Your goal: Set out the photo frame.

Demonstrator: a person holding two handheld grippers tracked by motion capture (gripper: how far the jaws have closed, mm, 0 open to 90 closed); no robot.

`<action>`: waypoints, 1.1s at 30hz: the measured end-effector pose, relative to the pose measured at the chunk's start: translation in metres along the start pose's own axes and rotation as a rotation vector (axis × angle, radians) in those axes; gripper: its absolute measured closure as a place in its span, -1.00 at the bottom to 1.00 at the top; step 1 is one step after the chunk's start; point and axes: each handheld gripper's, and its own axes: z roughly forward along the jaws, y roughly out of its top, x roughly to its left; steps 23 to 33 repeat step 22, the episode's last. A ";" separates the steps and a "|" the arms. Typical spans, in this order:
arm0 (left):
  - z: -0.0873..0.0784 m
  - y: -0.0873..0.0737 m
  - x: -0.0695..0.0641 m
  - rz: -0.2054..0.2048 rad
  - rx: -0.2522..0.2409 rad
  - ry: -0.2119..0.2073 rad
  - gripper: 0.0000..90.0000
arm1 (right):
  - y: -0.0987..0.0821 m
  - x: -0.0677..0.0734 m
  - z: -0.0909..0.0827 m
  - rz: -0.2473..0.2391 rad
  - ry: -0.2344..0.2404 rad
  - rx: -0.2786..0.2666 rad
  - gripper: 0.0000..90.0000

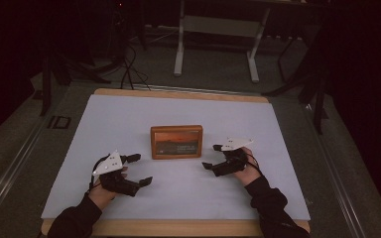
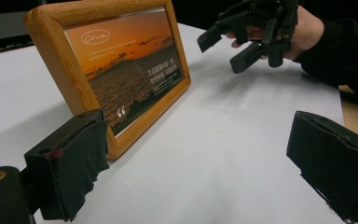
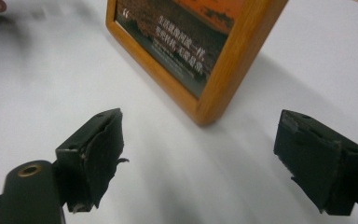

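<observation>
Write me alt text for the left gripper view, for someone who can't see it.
A wooden picture frame with an orange sunset photo stands upright on a white table cover, seen between the left gripper and its two open black jaws. Beyond it, the right gripper hangs open above the table, held in a dark-sleeved hand.

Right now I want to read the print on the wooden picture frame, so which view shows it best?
The left gripper view: the wooden picture frame stands close, with nearly its whole sunset picture showing. The right gripper view crops it to its lower part. The high view shows it whole but small.
</observation>
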 end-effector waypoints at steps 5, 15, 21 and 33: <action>-0.001 0.000 0.000 0.004 0.003 0.000 -0.87 | -0.007 0.002 -0.014 -0.010 -0.004 -0.020 -0.66; 0.000 -0.002 -0.002 0.009 0.011 -0.001 -0.87 | -0.026 0.004 -0.032 0.024 -0.015 -0.026 -0.68; 0.000 -0.003 -0.002 0.010 0.014 0.000 -0.87 | -0.028 0.002 -0.033 0.033 -0.016 -0.030 -0.67; 0.000 -0.003 -0.002 0.010 0.014 0.001 -0.87 | -0.028 0.002 -0.033 0.035 -0.014 -0.029 -0.67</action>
